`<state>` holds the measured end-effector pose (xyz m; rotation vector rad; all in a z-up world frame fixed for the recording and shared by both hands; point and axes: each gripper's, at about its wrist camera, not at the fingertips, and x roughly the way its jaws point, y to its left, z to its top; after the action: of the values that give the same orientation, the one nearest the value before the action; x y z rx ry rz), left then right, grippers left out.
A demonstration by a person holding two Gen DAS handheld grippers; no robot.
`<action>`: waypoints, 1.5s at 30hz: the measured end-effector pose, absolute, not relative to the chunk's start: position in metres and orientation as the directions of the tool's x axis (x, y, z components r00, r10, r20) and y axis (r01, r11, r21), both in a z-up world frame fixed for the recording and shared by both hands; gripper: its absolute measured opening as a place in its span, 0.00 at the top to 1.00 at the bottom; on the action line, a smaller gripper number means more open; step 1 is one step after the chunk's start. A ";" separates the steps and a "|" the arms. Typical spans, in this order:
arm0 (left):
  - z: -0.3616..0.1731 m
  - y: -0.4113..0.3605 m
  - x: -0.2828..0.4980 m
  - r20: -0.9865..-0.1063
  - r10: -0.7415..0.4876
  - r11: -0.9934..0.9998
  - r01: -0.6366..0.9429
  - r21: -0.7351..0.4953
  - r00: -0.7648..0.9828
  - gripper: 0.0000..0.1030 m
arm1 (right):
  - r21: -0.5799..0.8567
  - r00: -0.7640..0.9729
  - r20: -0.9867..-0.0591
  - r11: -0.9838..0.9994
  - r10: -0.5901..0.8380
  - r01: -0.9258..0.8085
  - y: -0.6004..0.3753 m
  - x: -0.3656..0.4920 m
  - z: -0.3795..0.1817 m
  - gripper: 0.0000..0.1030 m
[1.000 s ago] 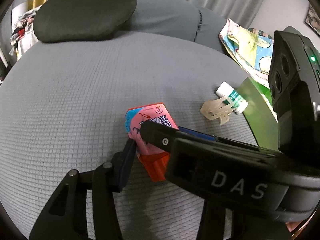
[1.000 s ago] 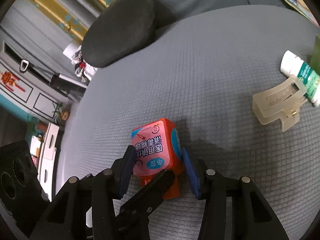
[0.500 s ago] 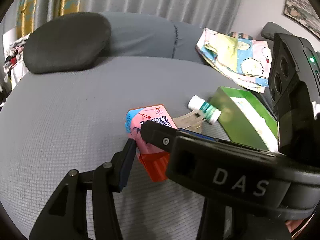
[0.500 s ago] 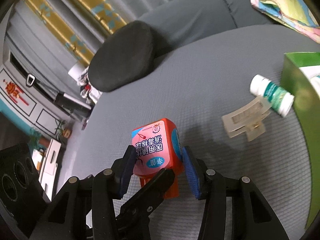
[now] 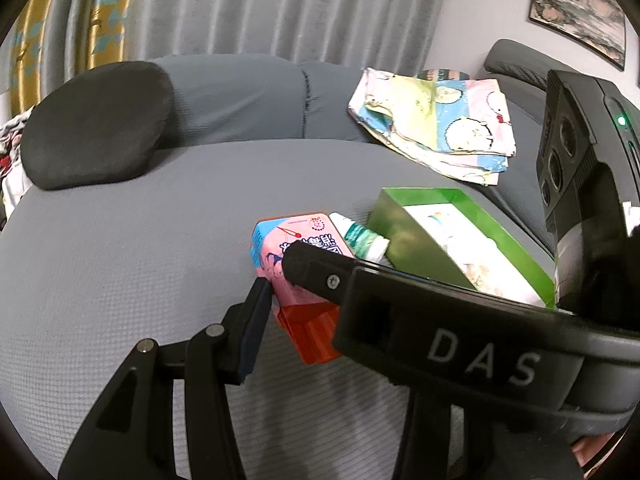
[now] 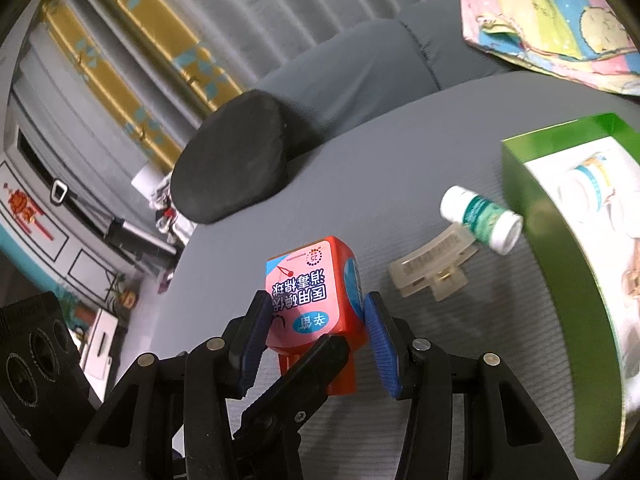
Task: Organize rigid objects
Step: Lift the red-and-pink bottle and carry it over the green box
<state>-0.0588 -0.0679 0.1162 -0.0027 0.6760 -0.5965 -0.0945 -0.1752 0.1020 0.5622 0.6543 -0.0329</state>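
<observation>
Gripping red box (image 6: 316, 304), both grippers (image 6: 316, 320)

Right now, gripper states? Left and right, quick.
Left gripper: cannot tell; the right gripper's body hides one finger, the other sits at the orange box.
Right gripper: closed on the orange box.

A grey sofa (image 5: 120, 248) with a dark cushion (image 5: 96, 140) stands before grey-and-gold curtains (image 5: 240, 8).

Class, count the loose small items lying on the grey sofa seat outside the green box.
2: a white bottle beside the green box, and a hair clip touching it. More may be hidden.
</observation>
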 end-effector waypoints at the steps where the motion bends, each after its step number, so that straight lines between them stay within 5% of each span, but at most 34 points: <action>1: 0.117 -0.070 -0.060 -0.585 -0.522 0.831 0.523 -0.187 0.621 0.56 | 0.488 0.803 -0.580 0.849 0.140 0.205 -0.178 -0.097 0.103 0.51; 30: 0.143 -0.191 -0.079 -0.575 -0.663 0.635 0.767 -0.094 0.479 0.56 | 0.528 0.858 -0.503 0.750 -0.103 0.399 -0.266 -0.174 0.127 0.51; 45: 0.116 -0.243 -0.071 -0.621 -0.712 0.526 0.835 -0.161 0.328 0.56 | 0.503 0.787 -0.581 0.667 -0.209 0.549 -0.312 -0.188 0.108 0.51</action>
<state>-0.0707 -0.2434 0.1163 0.2011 0.7005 -1.0214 -0.1883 -0.3122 0.1075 0.7220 0.5118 -0.4489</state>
